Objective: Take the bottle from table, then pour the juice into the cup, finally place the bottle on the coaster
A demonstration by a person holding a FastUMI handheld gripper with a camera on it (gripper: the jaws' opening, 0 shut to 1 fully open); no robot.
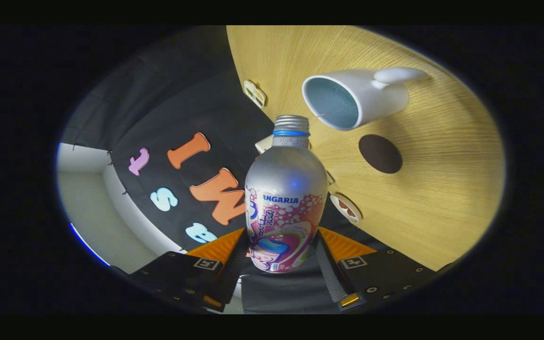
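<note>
My gripper point(283, 255) is shut on the silver bottle point(285, 189), both fingers pressed to the sides of its pink-labelled lower body. The bottle is tipped hard over, so the wooden table point(442, 189) stands almost on edge in the view. Its uncapped threaded neck point(291, 125) points toward the white cup point(354, 97), which has a blue inside and its handle on the far side. The bottle's mouth is close to the cup's rim, short of it. No stream of juice is visible. The dark brown round coaster point(380, 153) lies on the table just beside the cup.
Small white-rimmed tags point(254, 93) point(346, 208) sit along the table's edge. The black cloth wall point(168, 118) hangs beyond the table's edge, with a pale floor or wall point(88, 203) past it.
</note>
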